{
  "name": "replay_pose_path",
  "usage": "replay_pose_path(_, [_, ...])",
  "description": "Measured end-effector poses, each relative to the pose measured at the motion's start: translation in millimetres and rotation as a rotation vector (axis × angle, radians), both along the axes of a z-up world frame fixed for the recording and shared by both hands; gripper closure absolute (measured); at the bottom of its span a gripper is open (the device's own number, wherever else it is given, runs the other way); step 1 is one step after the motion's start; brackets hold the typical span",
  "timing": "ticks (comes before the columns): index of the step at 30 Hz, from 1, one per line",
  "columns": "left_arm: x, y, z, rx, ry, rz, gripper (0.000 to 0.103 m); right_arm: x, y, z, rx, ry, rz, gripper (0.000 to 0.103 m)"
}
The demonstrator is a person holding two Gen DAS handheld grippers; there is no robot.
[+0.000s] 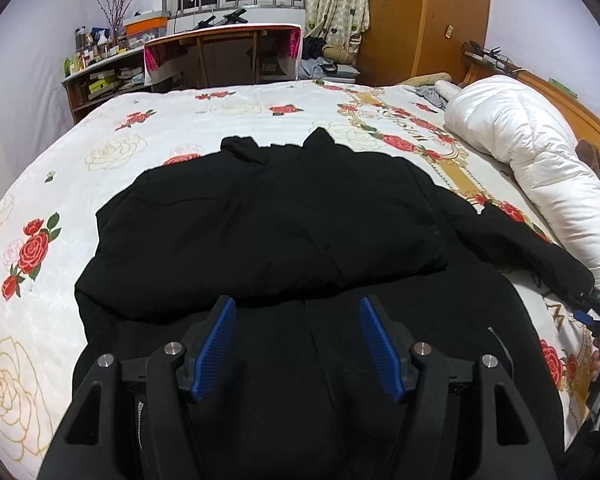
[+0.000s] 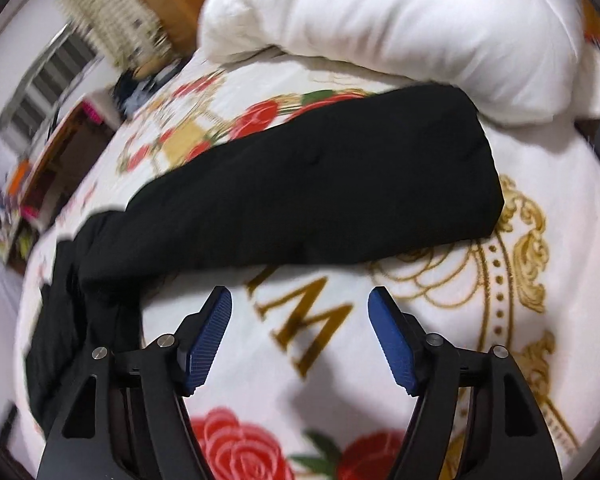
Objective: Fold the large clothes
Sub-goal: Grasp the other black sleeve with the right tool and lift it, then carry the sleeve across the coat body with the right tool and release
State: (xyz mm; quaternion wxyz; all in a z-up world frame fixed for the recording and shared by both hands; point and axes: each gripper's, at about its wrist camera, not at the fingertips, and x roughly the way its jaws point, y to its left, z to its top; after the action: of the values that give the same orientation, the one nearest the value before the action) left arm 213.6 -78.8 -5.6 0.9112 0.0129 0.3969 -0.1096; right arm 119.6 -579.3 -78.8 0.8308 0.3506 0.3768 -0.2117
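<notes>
The left hand-held gripper (image 1: 297,346) hangs over the near part of the black coat (image 1: 284,232), its blue pads spread apart with nothing between them. The coat lies flat on the bed (image 1: 148,128), one sleeve folded across its body, the other sleeve (image 2: 300,184) stretched out to the right toward the white duvet (image 1: 532,152). The right hand-held gripper (image 2: 300,340) hovers just short of that sleeve over the flowered sheet, likewise open and empty.
</notes>
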Motion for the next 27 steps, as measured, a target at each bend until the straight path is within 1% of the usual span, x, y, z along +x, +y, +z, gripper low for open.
replay_pose_path(3, [2,3,-8,0.005,0.019,0.01,0.037,-1,-20,-8,0.076,-0.042,-0.077,0.032])
replay_pose_path(7, [6,6,-17,0.01,0.037,0.02,0.037,6,-35,-17,0.105,-0.043,-0.129,0.031])
replay_pose_path(10, [8,9,-22,0.014,0.046,0.026,0.037,10,-42,-20,0.092,-0.049,-0.157,0.031])
replay_pose_path(15, [10,16,-30,0.02,0.063,0.038,0.037,17,-51,-17,0.043,-0.026,-0.203,0.031])
replay_pose_path(16, [11,17,-30,0.02,0.065,0.042,0.037,18,-53,-15,0.034,-0.018,-0.213,0.036])
replay_pose_path(17, [10,19,-31,0.018,0.067,0.047,0.037,18,-54,-12,0.021,-0.005,-0.228,0.043])
replay_pose_path(18, [11,20,-31,0.016,0.067,0.051,0.037,19,-54,-10,0.013,0.001,-0.231,0.062])
replay_pose_path(19, [11,22,-31,0.016,0.067,0.056,0.037,19,-55,-5,0.002,0.012,-0.23,0.073])
replay_pose_path(21, [11,27,-30,0.01,0.067,0.066,0.037,21,-54,4,-0.019,0.019,-0.22,0.078])
replay_pose_path(23, [9,32,-28,0.0,0.064,0.076,0.037,23,-49,25,-0.074,0.011,-0.201,0.08])
replay_pose_path(27, [5,44,-23,-0.02,0.06,0.099,0.037,24,-39,72,-0.135,-0.063,-0.172,0.082])
